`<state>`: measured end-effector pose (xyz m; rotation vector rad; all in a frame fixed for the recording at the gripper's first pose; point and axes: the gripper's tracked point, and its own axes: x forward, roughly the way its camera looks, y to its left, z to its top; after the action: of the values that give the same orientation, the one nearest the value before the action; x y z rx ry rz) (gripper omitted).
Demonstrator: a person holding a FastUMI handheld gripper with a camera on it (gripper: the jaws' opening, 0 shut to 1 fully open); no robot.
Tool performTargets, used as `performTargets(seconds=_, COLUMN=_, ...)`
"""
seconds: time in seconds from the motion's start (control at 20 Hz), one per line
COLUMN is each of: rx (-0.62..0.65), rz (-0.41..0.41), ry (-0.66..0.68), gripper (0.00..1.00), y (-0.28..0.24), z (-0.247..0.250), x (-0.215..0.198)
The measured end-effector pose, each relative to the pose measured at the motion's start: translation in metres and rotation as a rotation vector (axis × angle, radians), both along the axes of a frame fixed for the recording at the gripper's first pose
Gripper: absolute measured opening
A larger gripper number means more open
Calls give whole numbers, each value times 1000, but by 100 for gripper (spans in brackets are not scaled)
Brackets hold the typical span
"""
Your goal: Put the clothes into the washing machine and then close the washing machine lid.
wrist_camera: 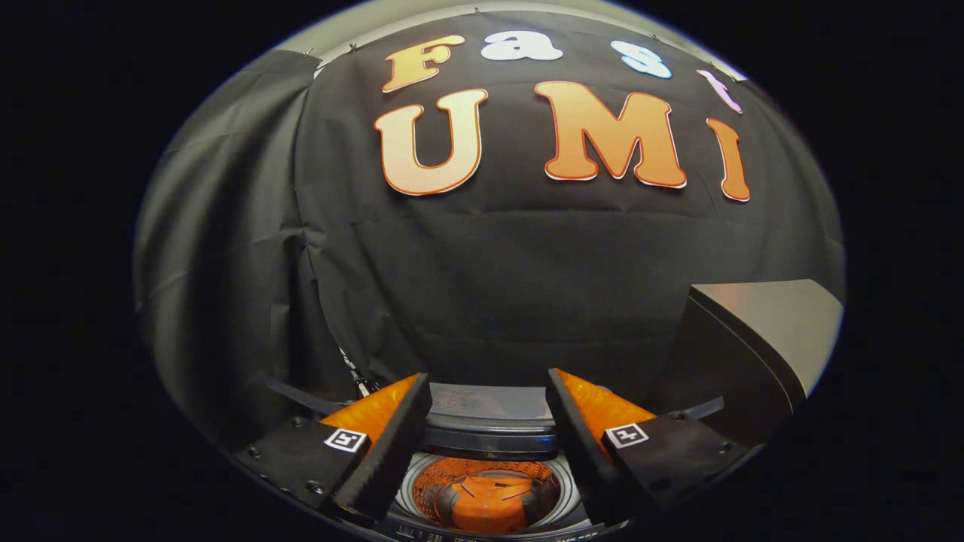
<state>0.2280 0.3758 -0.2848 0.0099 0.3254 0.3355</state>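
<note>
Black cloth wall behind everything. Gripper [488, 410] hung above the washing machine [489, 452], jaws spread wide and released, holding nothing, touching nothing. Lid [489, 403] stood raised behind the drum opening, seen between the fingers. Drum [486, 493] sat below and between them, orange inside; couldn't tell whether clothes were in it. Grey box [768, 339] off to the right.

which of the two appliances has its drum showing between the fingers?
The washing machine directly below the open hand-held gripper: its orange drum shows between the fingers. The grey box beyond the right finger shows no opening.
</note>
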Motion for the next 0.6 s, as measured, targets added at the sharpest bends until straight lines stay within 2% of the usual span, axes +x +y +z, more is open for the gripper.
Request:
performTargets(seconds=0.3, rx=-14, rz=-2, ry=9, gripper=99, y=0, z=-14, x=-4)
performTargets(seconds=0.45, rx=-104, rz=-26, ry=139, gripper=98, y=-16, z=-74, x=-10)
performTargets(seconds=0.6, rx=-68, rz=-24, ry=220, gripper=98, y=-9, z=-110, x=-11)
